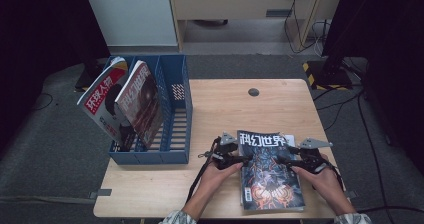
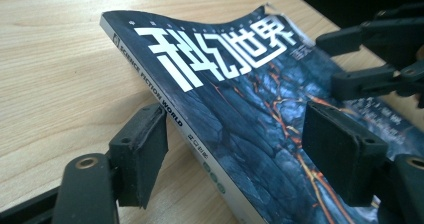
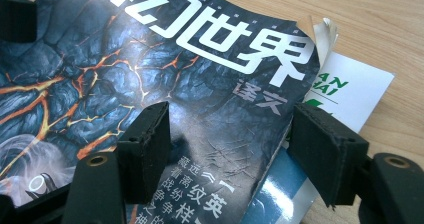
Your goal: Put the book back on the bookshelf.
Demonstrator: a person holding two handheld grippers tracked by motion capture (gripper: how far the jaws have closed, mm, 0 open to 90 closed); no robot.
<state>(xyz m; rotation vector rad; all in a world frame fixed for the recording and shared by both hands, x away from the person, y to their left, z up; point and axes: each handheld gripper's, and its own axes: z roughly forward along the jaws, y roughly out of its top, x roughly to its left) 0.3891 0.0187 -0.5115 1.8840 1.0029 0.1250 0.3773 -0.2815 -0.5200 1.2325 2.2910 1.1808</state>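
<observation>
Left hand-held gripper (image 1: 242, 159) set at the spine edge of the dark magazine (image 1: 270, 171), jaws apart: one pad on the wood beside the spine, the other over the cover, neither visibly pressing. Right hand-held gripper (image 1: 284, 159) at the opposite edge, jaws likewise parted, one over the cover, one past its curled corner. Magazine lying flat near the front of the worktop (image 1: 225, 109), on top of a white-and-green publication (image 3: 350, 91) peeking out underneath. Farther off, at the worktop's left edge, a blue file rack (image 1: 172, 129) holding two upright magazines (image 1: 122, 101), leaning.
</observation>
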